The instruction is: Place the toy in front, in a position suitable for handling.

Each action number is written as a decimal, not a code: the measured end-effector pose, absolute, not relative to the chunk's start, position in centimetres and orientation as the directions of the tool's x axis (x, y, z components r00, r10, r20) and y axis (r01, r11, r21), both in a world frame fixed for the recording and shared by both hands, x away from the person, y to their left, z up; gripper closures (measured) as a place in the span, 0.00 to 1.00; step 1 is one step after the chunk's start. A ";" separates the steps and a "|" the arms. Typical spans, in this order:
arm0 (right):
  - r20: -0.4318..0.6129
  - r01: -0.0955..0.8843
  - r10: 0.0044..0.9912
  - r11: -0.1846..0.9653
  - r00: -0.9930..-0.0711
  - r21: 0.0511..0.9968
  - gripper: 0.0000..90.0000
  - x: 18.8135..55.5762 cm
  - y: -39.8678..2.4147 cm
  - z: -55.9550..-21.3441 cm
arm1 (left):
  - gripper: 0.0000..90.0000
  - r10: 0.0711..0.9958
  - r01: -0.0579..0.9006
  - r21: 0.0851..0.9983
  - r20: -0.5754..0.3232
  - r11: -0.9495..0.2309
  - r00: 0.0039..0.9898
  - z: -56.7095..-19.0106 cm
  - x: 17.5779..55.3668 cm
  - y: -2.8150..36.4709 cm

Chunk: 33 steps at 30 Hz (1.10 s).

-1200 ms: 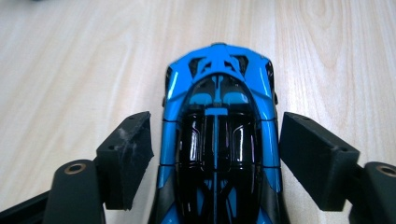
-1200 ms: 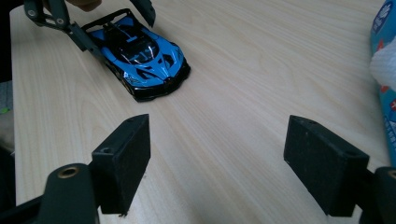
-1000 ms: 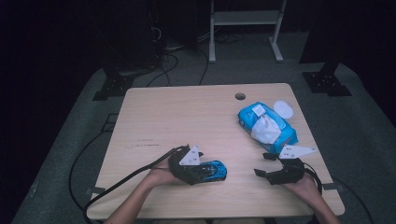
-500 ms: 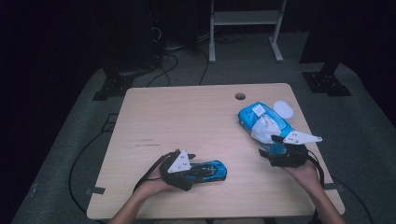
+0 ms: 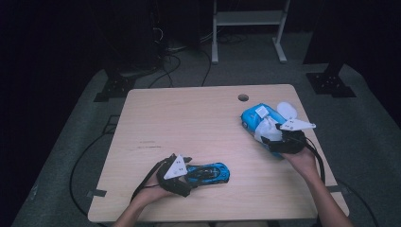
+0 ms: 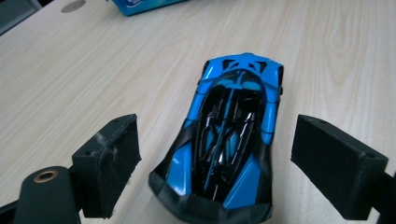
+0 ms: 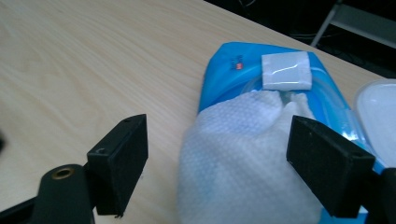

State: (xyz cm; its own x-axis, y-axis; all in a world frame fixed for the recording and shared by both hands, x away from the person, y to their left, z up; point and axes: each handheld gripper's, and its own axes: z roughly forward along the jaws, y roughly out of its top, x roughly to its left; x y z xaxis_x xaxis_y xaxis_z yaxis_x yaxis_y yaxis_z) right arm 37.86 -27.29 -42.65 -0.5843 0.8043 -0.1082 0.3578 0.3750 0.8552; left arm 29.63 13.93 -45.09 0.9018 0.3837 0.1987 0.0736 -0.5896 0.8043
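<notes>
A blue and black toy car (image 5: 211, 172) (image 6: 229, 140) lies on the wooden table (image 5: 189, 123) near its front edge. My left gripper (image 5: 190, 176) (image 6: 222, 158) is open at the car's rear. Its jaws have just been opening, and the car sits between the pads, touching neither. At the right, a blue wipes pack (image 5: 252, 120) (image 7: 238, 60) has a white wipe (image 5: 265, 128) (image 7: 238, 154) pulled up from its opening. My right gripper (image 5: 270, 135) (image 7: 217, 154) is open with its jaws either side of that wipe.
A white plastic lid (image 5: 287, 109) (image 7: 380, 107) lies just behind the pack, near the table's right edge. A round cable hole (image 5: 243, 98) sits at the back of the table. Cables trail from both grippers off the front edge.
My right gripper has moved from the front right of the table up to the wipes pack. My left gripper has slid back to the left along the car, which stayed put.
</notes>
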 end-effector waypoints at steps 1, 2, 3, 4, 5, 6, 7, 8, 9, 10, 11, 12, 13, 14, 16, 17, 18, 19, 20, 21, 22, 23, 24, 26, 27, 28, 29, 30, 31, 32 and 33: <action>-0.110 0.354 0.808 0.370 -0.578 0.859 0.23 38.1 -27.3 -42.7 | 0.16 0.384 0.075 0.805 0.197 -0.588 0.902 -45.1 29.7 14.1; -0.115 0.351 0.812 0.369 -0.572 0.861 0.25 38.3 -27.2 -42.7 | 0.14 0.392 0.083 0.803 0.195 -0.591 0.899 -45.2 29.8 14.2; -0.131 0.349 0.815 0.379 -0.564 0.857 0.25 38.6 -27.2 -42.9 | 0.14 0.397 0.080 0.801 0.205 -0.594 0.895 -45.3 29.9 14.4; -0.132 0.360 0.818 0.383 -0.560 0.850 0.25 38.8 -27.2 -43.0 | 0.14 0.401 0.083 0.804 0.202 -0.589 0.894 -45.4 29.9 14.5; -0.115 0.384 0.820 0.381 -0.561 0.841 0.25 39.2 -27.2 -43.2 | 0.14 0.404 0.091 0.807 0.192 -0.584 0.895 -45.4 30.0 14.7; -0.105 0.397 0.825 0.374 -0.555 0.838 0.27 39.5 -27.2 -43.3 | 0.14 0.406 0.089 0.803 0.200 -0.589 0.892 -45.5 30.0 14.8; -0.109 0.399 0.831 0.372 -0.546 0.838 0.30 39.6 -27.2 -43.4 | 0.14 0.410 0.092 0.804 0.198 -0.588 0.890 -45.6 30.1 14.8; -0.110 0.400 0.833 0.371 -0.542 0.838 0.31 39.7 -27.3 -43.5 | 0.14 0.406 0.094 0.802 0.193 -0.589 0.893 -45.7 30.1 14.9; -0.109 0.403 0.833 0.372 -0.542 0.836 0.34 39.8 -27.3 -43.6 | 0.14 0.406 0.096 0.800 0.194 -0.593 0.893 -45.8 30.2 15.0; -0.116 0.405 0.835 0.377 -0.538 0.833 0.39 39.9 -27.2 -43.6 | 0.14 0.407 0.096 0.797 0.197 -0.596 0.892 -45.9 30.2 15.0; -0.127 0.402 0.837 0.382 -0.533 0.832 0.43 39.9 -27.2 -43.6 | 0.14 0.411 0.103 0.798 0.190 -0.593 0.892 -46.0 30.3 15.1; -0.128 0.403 0.837 0.383 -0.532 0.831 0.48 39.9 -27.2 -43.7 | 0.13 0.412 0.107 0.799 0.185 -0.592 0.892 -46.1 30.4 15.1; -0.129 0.410 0.840 0.384 -0.526 0.827 0.53 40.0 -27.2 -43.7 | 0.13 0.417 0.107 0.801 0.188 -0.590 0.889 -46.1 30.4 15.1; -0.135 0.411 0.842 0.387 -0.522 0.825 0.59 40.0 -27.2 -43.7 | 0.13 0.418 0.107 0.802 0.188 -0.588 0.889 -46.1 30.5 15.2; -0.128 0.419 0.844 0.384 -0.520 0.823 0.69 40.0 -27.3 -43.7 | 0.13 0.421 0.108 0.804 0.187 -0.585 0.888 -46.1 30.6 15.3; -0.128 0.422 0.845 0.384 -0.520 0.821 0.75 40.0 -27.4 -43.6 | 0.13 0.419 0.106 0.802 0.189 -0.588 0.888 -46.1 30.6 15.4; -0.129 0.426 0.844 0.388 -0.521 0.818 0.80 39.9 -27.4 -43.6 | 0.13 0.420 0.110 0.805 0.183 -0.583 0.889 -46.2 30.6 15.4; -0.136 0.425 0.844 0.393 -0.520 0.816 0.84 39.9 -27.4 -43.6 | 0.13 0.420 0.110 0.805 0.183 -0.583 0.889 -46.2 30.6 15.4; -0.136 0.424 0.844 0.392 -0.518 0.817 0.88 39.9 -27.4 -43.5 | 0.13 0.421 0.110 0.806 0.183 -0.582 0.888 -46.2 30.6 15.4; -0.126 0.428 0.845 0.386 -0.520 0.817 0.91 39.8 -27.5 -43.4 | 0.13 0.422 0.113 0.807 0.179 -0.580 0.889 -46.2 30.6 15.4; -0.124 0.428 0.844 0.384 -0.521 0.818 0.92 39.8 -27.5 -43.3 | 0.13 0.422 0.113 0.807 0.178 -0.579 0.889 -46.2 30.6 15.4; -0.117 0.428 0.844 0.379 -0.523 0.821 0.93 39.7 -27.6 -43.1 | 0.13 0.422 0.112 0.808 0.179 -0.579 0.889 -46.2 30.6 15.4; -0.108 0.430 0.842 0.375 -0.529 0.821 0.94 39.7 -27.7 -43.0 | 0.13 0.420 0.112 0.807 0.178 -0.579 0.890 -46.2 30.6 15.5; -0.101 0.425 0.839 0.371 -0.535 0.826 0.95 39.5 -27.7 -42.8 | 0.13 0.421 0.109 0.809 0.180 -0.577 0.889 -46.2 30.6 15.5; -0.091 0.424 0.836 0.365 -0.541 0.829 0.95 39.5 -27.8 -42.7 | 0.13 0.420 0.110 0.810 0.178 -0.576 0.890 -46.3 30.7 15.5; -0.086 0.425 0.834 0.363 -0.545 0.829 0.95 39.4 -27.8 -42.6 | 0.13 0.421 0.110 0.811 0.178 -0.575 0.889 -46.3 30.7 15.5; -0.086 0.420 0.832 0.362 -0.548 0.832 0.95 39.4 -27.8 -42.4 | 0.13 0.423 0.110 0.812 0.179 -0.574 0.888 -46.3 30.7 15.5; -0.071 0.419 0.830 0.352 -0.554 0.837 0.95 39.3 -27.9 -42.3 | 0.13 0.425 0.114 0.814 0.173 -0.569 0.889 -46.3 30.7 15.5; -0.065 0.417 0.828 0.347 -0.557 0.840 0.96 39.3 -27.9 -42.2 | 0.13 0.426 0.116 0.814 0.172 -0.569 0.888 -46.3 30.8 15.5; -0.062 0.415 0.826 0.345 -0.560 0.842 0.96 39.2 -27.9 -42.0 | 0.13 0.427 0.116 0.813 0.173 -0.570 0.887 -46.3 30.8 15.5; -0.059 0.409 0.823 0.342 -0.565 0.846 0.96 39.1 -27.9 -41.9 | 0.13 0.427 0.118 0.815 0.169 -0.568 0.888 -46.3 30.8 15.5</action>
